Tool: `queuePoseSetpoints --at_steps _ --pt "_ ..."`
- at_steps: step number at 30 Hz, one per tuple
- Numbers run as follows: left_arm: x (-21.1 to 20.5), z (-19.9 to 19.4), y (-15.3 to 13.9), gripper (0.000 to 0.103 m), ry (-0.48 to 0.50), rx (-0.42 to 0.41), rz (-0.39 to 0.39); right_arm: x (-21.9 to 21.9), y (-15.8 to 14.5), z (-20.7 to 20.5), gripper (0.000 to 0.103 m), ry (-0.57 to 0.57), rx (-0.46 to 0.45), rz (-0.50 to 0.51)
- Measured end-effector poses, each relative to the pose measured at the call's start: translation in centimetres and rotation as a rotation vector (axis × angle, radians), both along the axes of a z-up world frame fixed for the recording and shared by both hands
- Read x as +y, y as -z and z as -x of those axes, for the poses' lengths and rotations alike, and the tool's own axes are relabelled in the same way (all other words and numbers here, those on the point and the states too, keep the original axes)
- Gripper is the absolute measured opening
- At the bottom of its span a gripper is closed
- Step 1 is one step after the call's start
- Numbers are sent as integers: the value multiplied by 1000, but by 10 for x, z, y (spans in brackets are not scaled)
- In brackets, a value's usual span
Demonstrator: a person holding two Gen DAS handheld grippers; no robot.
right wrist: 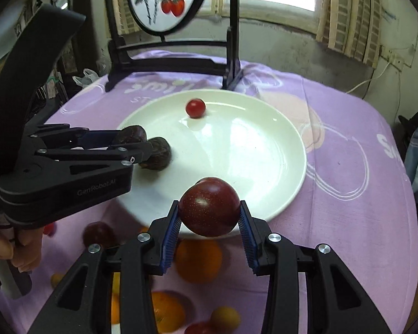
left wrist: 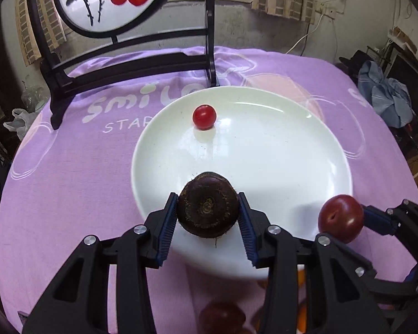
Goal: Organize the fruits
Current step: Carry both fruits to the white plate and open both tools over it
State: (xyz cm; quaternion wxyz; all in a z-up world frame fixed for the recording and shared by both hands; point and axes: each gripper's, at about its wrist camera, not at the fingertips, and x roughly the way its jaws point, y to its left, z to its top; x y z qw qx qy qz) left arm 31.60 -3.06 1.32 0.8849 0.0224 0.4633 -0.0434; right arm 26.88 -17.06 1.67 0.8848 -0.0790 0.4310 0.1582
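Observation:
A white plate (left wrist: 306, 167) (right wrist: 264, 161) lies on the purple cloth with a cherry tomato (left wrist: 204, 117) (right wrist: 195, 107) at its far side. My left gripper (left wrist: 207, 208) (right wrist: 146, 144) is shut on a dark brown water chestnut (left wrist: 207, 204) (right wrist: 156, 153) over the plate's near left rim. My right gripper (right wrist: 209, 208) (left wrist: 345, 217) is shut on a dark red plum (right wrist: 209, 206) (left wrist: 340, 218) above the plate's near edge.
A black wooden stand with a round painted screen (left wrist: 108, 0) (right wrist: 164, 0) stands behind the plate. Loose fruit lies near me on the cloth: oranges (right wrist: 197, 261), a plum (right wrist: 99, 233) (left wrist: 221, 317) and small yellow fruits (right wrist: 225, 317). The table edge drops off at right.

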Motion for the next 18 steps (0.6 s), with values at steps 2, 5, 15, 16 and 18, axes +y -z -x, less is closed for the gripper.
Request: queuePoseSetpoints --at_steps 2,5,15,16,18 --pt "1 -12 7 41 -16 13 18 1 8 -8 43 11 19 3" --pt "1 -25 12 55 -43 25 51 -2 9 -12 60 27 23 -22" --pt "20 33 -28 80 -53 -51 91 -29 -19 45 62 29 -34 -81" --pt "24 45 -31 81 -50 -57 90 -32 -19 54 63 28 -34 -86" --pt "31 68 -34 83 -38 -61 95 -38 -18 74 67 26 -33 -91"
